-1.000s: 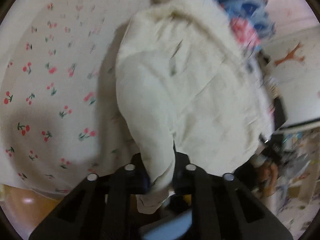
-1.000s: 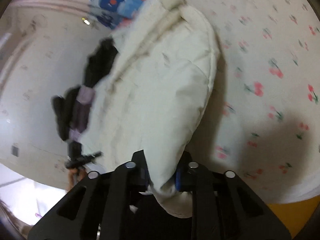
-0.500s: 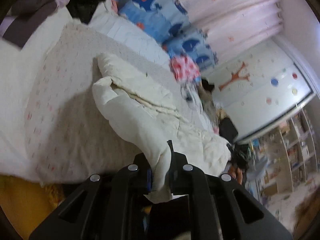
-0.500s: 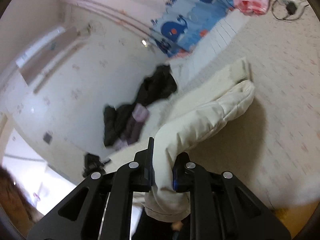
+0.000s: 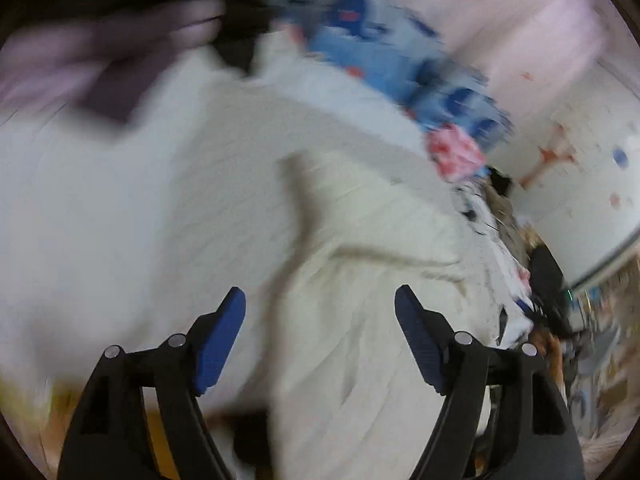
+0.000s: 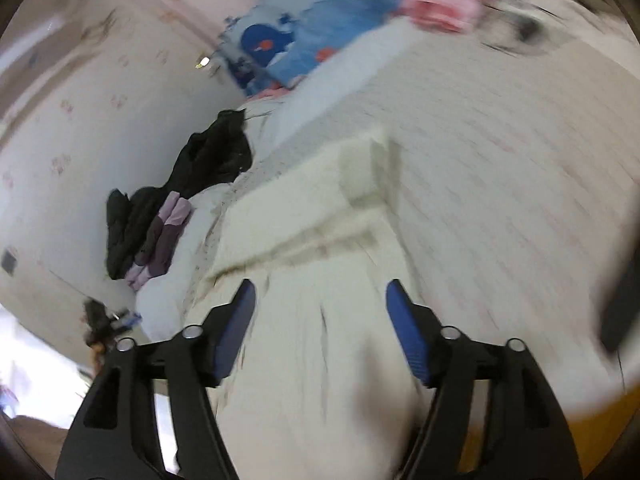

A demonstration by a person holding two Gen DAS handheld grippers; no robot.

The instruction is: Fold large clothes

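A cream padded garment [image 5: 360, 320] lies spread on the bed, blurred by motion, and shows in the right wrist view as the same cream garment [image 6: 316, 340] with a folded end pointing away. My left gripper [image 5: 320, 300] hangs above it, jaws opening, the blue pads apart and not pressing the cloth. My right gripper [image 6: 320, 292] is likewise above the garment, jaws opening, nothing pinched between the pads.
The bed cover [image 6: 500, 152] with small cherry prints spreads around the garment. Dark and lilac clothes [image 6: 160, 216] are heaped at the bed's far side by the wall. Blue whale pillows [image 5: 368, 48] and a pink item [image 5: 456, 152] lie at the head end. Shelves and clutter [image 5: 592, 340] stand off the bed's side.
Both grippers were shut on folds of the cream garment; now both have let go, their jaws stand wide, and they have lifted. The garment has dropped onto the bed.
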